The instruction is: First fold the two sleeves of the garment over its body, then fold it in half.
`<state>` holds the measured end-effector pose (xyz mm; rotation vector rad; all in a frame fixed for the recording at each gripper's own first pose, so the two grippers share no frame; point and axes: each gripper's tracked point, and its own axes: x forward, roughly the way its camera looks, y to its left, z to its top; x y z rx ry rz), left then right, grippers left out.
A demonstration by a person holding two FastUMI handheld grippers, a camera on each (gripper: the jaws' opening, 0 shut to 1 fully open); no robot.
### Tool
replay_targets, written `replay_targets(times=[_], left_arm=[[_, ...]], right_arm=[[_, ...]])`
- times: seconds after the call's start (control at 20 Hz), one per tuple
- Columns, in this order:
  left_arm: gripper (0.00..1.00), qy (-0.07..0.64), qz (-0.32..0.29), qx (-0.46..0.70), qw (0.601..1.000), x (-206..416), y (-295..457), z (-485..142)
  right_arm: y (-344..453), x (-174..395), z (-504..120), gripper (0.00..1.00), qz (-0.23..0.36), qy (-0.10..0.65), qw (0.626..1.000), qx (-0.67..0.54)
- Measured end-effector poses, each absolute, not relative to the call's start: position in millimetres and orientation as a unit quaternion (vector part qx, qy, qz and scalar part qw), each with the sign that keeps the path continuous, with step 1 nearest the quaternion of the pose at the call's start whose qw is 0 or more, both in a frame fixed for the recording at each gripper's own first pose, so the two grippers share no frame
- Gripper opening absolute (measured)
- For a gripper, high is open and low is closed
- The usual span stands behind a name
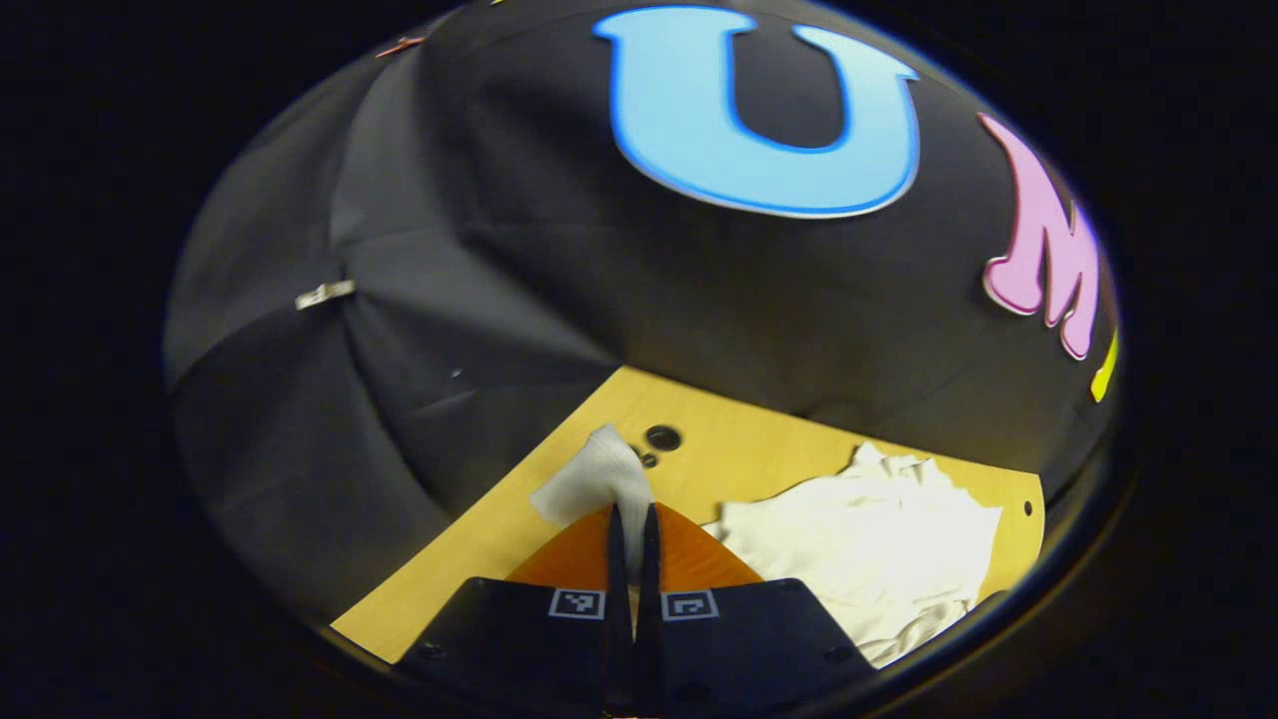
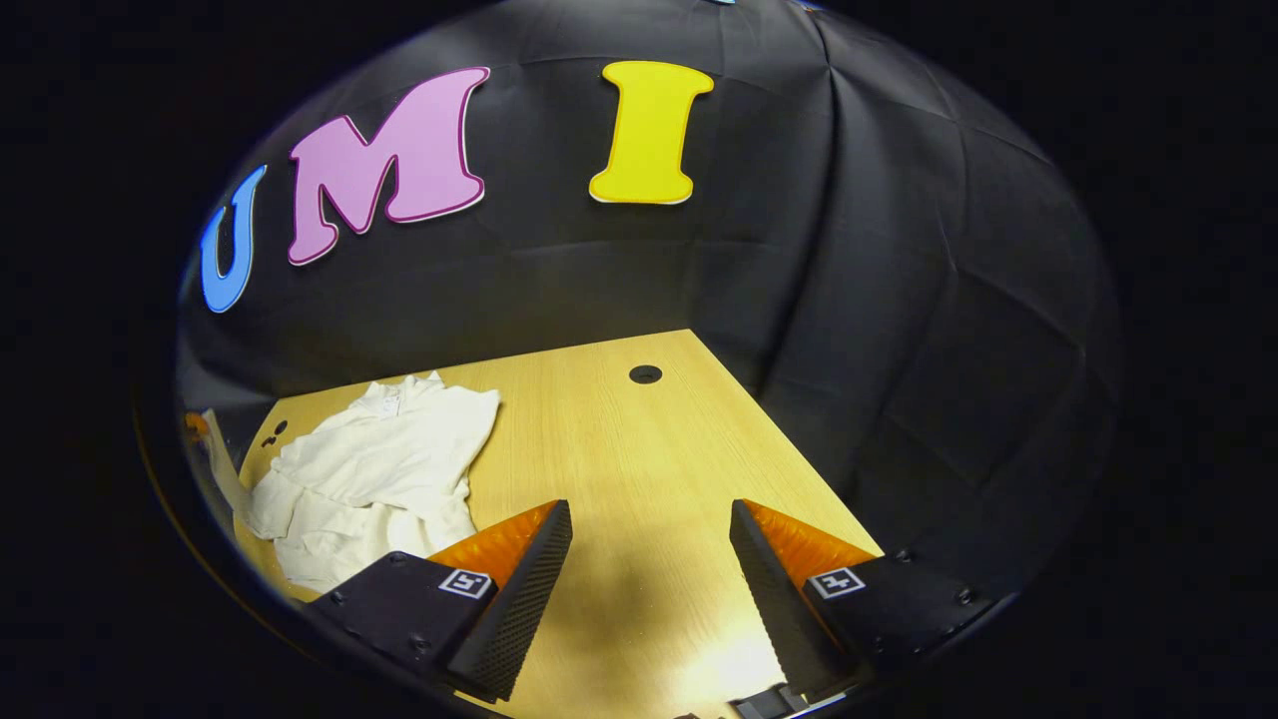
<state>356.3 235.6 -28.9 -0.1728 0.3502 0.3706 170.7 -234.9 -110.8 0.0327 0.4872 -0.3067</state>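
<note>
A crumpled white garment (image 1: pixel 869 539) lies on the wooden table (image 1: pixel 739 449), to the right of my left gripper (image 1: pixel 631 519). That gripper is shut on a white sleeve (image 1: pixel 599 479), which sticks up past its fingertips and is raised off the table. In the right gripper view the garment (image 2: pixel 379 459) lies at the left side of the table (image 2: pixel 639 469), with the sleeve (image 2: pixel 225 474) stretched out at the far left edge. My right gripper (image 2: pixel 649 514) stands open over bare wood to the right of the garment, with nothing between its fingers.
The table has a round cable hole (image 2: pixel 645 374) near its back edge and another (image 1: pixel 663 437) beyond the held sleeve. Black cloth walls close in the table at the back and on both sides.
</note>
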Motion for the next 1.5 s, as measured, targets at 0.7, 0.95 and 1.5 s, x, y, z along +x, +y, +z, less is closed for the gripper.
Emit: replay_targets(times=[0.7,0.95,1.5], left_arm=[[0.06,0.172,-0.082,-0.019,0.981,469,-119,-43],[0.21,0.182,-0.147,-0.022,0.972,464,-186,-61],[1.0,0.184,-0.087,0.062,0.977,340,-77,-89]], right_arm=[[-272,202,-141,0.98,-0.153,0.253,0.954,0.049],[-264,209,-144,0.98,-0.143,0.251,0.956,0.048],[-180,195,-160,0.99,-0.084,0.268,0.957,0.066]])
